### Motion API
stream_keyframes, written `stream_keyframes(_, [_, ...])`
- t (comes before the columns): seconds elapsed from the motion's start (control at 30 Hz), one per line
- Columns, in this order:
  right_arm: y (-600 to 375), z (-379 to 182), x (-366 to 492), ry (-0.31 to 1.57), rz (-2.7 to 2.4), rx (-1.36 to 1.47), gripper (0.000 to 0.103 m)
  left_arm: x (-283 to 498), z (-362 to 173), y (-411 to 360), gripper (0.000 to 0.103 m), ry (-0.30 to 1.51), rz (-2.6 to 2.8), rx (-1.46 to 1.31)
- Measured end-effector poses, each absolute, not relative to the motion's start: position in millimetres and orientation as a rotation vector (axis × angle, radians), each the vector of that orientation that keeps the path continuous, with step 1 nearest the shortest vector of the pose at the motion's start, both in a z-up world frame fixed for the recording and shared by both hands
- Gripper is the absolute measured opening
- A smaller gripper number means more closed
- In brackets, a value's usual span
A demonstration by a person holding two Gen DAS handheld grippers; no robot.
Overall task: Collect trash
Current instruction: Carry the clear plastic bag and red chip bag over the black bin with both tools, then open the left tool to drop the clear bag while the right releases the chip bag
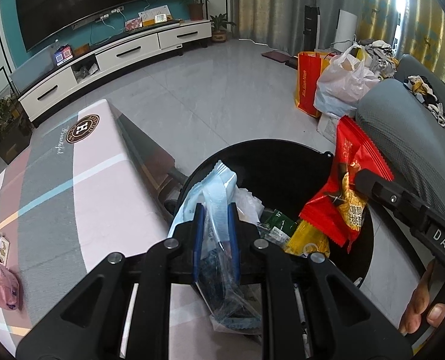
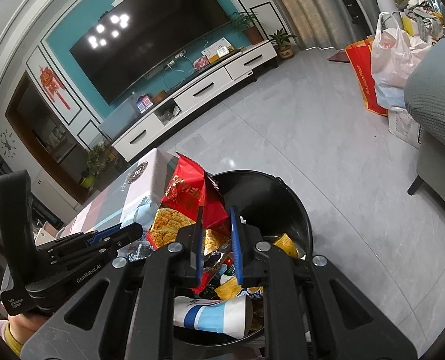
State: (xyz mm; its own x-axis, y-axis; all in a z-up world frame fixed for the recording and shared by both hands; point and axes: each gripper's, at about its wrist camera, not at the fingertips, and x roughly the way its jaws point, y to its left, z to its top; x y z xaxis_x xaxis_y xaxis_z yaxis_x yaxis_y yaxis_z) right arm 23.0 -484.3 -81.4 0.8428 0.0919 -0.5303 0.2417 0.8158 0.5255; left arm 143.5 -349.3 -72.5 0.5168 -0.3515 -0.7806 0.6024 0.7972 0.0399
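Left gripper [image 1: 215, 210] was clamped on a clear-and-blue plastic wrapper [image 1: 219, 180], held over the black trash bin [image 1: 264, 162] with the table [image 1: 72, 180] at its 9 o'clock. Right gripper [image 2: 216, 213] was pinching a red snack bag [image 2: 189, 198] above the same bin [image 2: 282, 192]. Inside lay a yellow packet [image 2: 285, 244], and at 6 o'clock a blue-striped paper cup [image 2: 210, 315].

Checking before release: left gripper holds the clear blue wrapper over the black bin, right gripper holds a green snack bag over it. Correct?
One error: the right gripper is shut on a red snack bag, not green, as the right wrist view shows. The left gripper does hold the clear blue wrapper over the black bin.
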Motion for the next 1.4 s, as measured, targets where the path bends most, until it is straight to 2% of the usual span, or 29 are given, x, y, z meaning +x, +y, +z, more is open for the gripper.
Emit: stream_keyframes(1.4, [-488, -102, 45, 0.644, -0.090, 0.618, 0.017, 142, -88, -368, 0.019, 0.861, -0.602, 0.384])
